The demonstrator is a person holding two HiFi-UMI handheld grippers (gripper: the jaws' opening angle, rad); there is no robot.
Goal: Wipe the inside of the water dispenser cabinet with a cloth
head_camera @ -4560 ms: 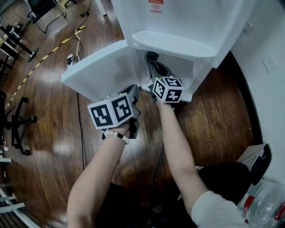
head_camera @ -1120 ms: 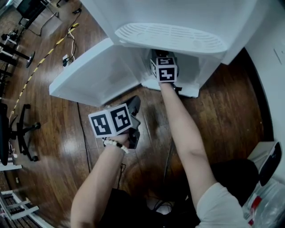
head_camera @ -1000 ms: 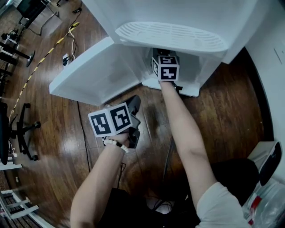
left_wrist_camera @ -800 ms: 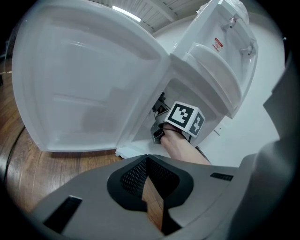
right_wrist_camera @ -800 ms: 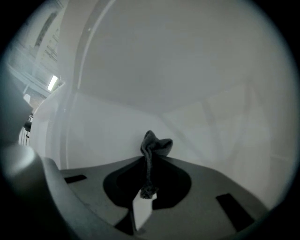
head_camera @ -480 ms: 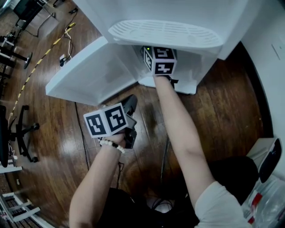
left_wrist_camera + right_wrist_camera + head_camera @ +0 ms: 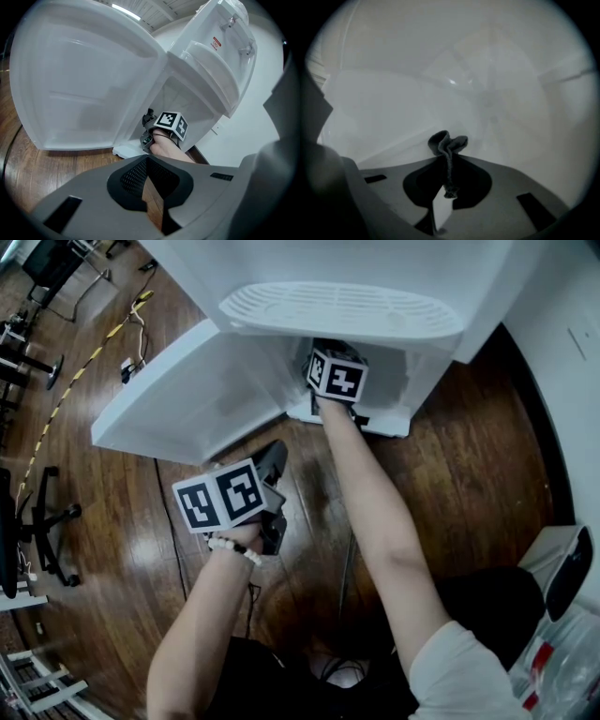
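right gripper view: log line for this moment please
right tool: shut on cloth, inside cabinet | left tool: shut, empty, outside near open door

White dispenser and door; dark grey cloth; brown wood-grain floor; black-and-white square patterns on left cube and right cube.

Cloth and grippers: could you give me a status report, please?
Right gripper shut on cloth, inside cabinet. Left gripper shut, empty, outside. Door open, path clear.
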